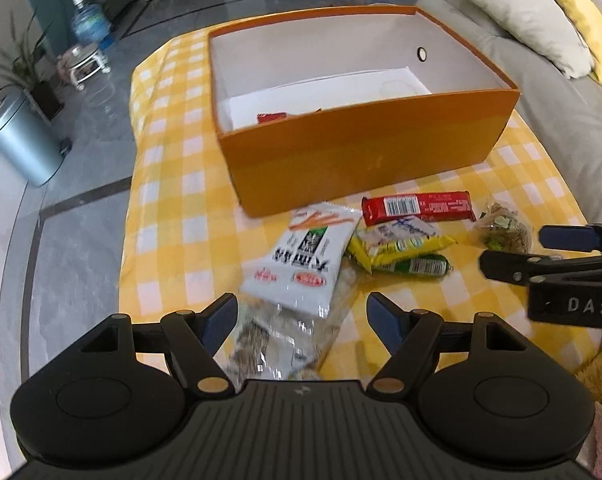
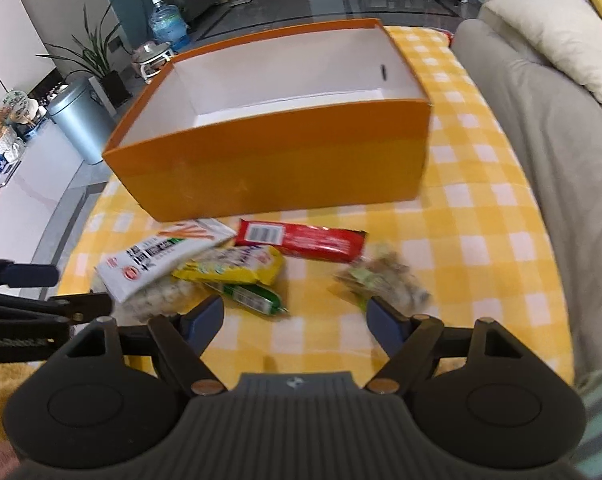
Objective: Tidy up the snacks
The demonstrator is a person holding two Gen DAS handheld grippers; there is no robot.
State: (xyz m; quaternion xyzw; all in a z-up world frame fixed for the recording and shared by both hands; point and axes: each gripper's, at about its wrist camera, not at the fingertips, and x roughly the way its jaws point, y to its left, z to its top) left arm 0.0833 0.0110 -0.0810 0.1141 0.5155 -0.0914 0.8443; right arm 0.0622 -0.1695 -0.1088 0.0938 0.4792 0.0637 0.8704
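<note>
Between the spread fingers of the left gripper point(image 1: 302, 320) lies a clear snack bag point(image 1: 277, 340); right gripper point(image 2: 295, 322), equally open, hovers before the green packet point(image 2: 253, 298), near the orange box point(image 2: 277, 168).

Legible text is limited. The right claw point(image 1: 541, 248), seen from the left wrist view, bears white letters "DAS". The red snack bar point(image 1: 417, 207) carries a barcode label; its digits are unreadable. Print on the white snack packet point(image 1: 309, 256) is illegible.
</note>
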